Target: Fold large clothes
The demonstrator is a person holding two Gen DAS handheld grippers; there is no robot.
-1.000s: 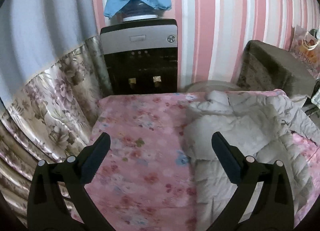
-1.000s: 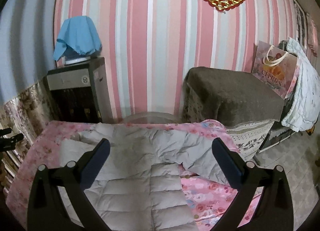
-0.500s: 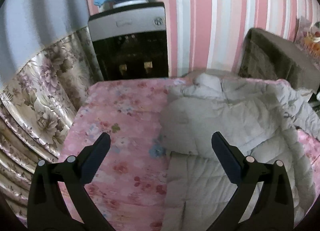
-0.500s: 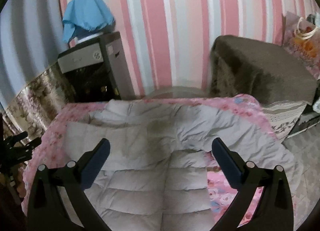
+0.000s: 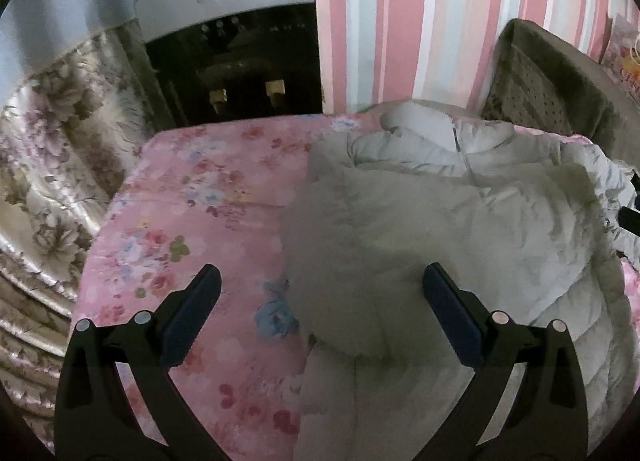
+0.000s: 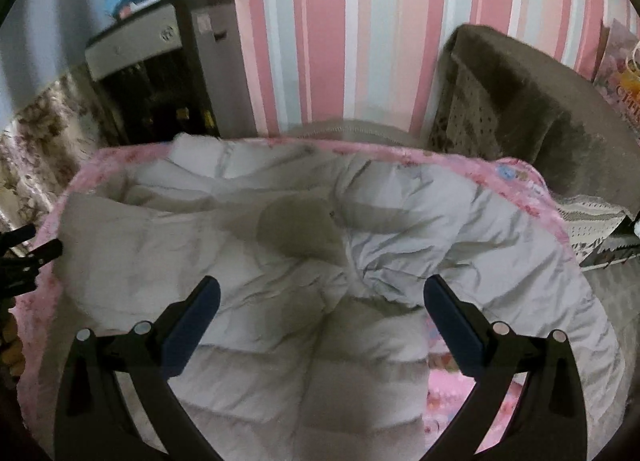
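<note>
Both tongs, left (image 5: 320,301) and right (image 6: 320,305), spread and empty, have dropped closer over the padded jacket (image 6: 280,261); sleeve grasp looks imminent.

The left part of the pink flowered sheet (image 5: 192,197) lies bare and open to a gripper, while the puffy grey jacket (image 5: 460,221) covers the right part, one sleeve (image 6: 532,261) spread toward the right edge. Behind the far edge stand a water dispenser (image 5: 236,45) and a brown covered box (image 6: 520,101) against the striped wall (image 6: 340,29), and a flowered curtain (image 5: 52,165) hems the left side
</note>
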